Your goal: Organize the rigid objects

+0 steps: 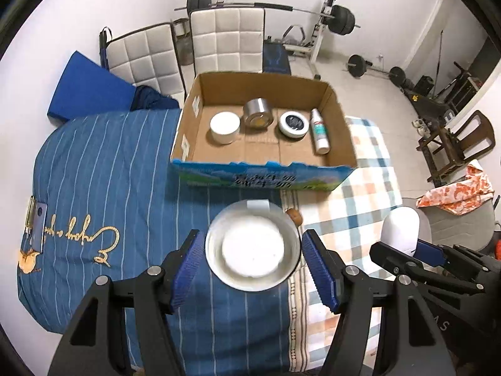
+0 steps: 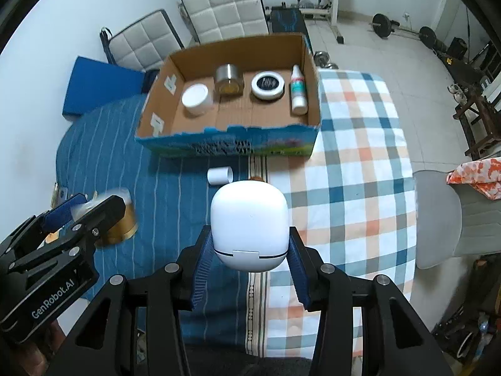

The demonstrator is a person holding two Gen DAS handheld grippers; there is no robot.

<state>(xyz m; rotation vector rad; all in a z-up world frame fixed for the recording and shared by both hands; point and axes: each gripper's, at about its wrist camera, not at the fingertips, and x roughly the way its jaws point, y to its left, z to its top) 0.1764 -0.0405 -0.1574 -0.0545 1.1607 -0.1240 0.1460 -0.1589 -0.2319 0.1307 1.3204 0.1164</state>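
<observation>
My left gripper (image 1: pixel 252 260) is shut on a round jar with a white lid and gold base (image 1: pixel 252 247), held above the blue bedspread; it also shows in the right wrist view (image 2: pixel 117 219). My right gripper (image 2: pixel 249 260) is shut on a white rounded case (image 2: pixel 249 222), seen in the left wrist view (image 1: pixel 400 227) too. An open cardboard box (image 1: pixel 263 170) ahead holds a white jar (image 1: pixel 224 127), a metal tin (image 1: pixel 258 112), a black-and-white tin (image 1: pixel 293 123) and a white bottle (image 1: pixel 320 131). A small white tube (image 2: pixel 219 175) and a brown item (image 2: pixel 256 178) lie before the box.
The bed has a blue striped cover (image 1: pixel 103 169) on the left and a checked blanket (image 2: pixel 353 144) on the right. A clip-like object (image 1: pixel 36 222) lies at the left edge. Padded panels (image 1: pixel 225 40), gym weights (image 1: pixel 341 18) and chairs (image 1: pixel 457 144) stand beyond.
</observation>
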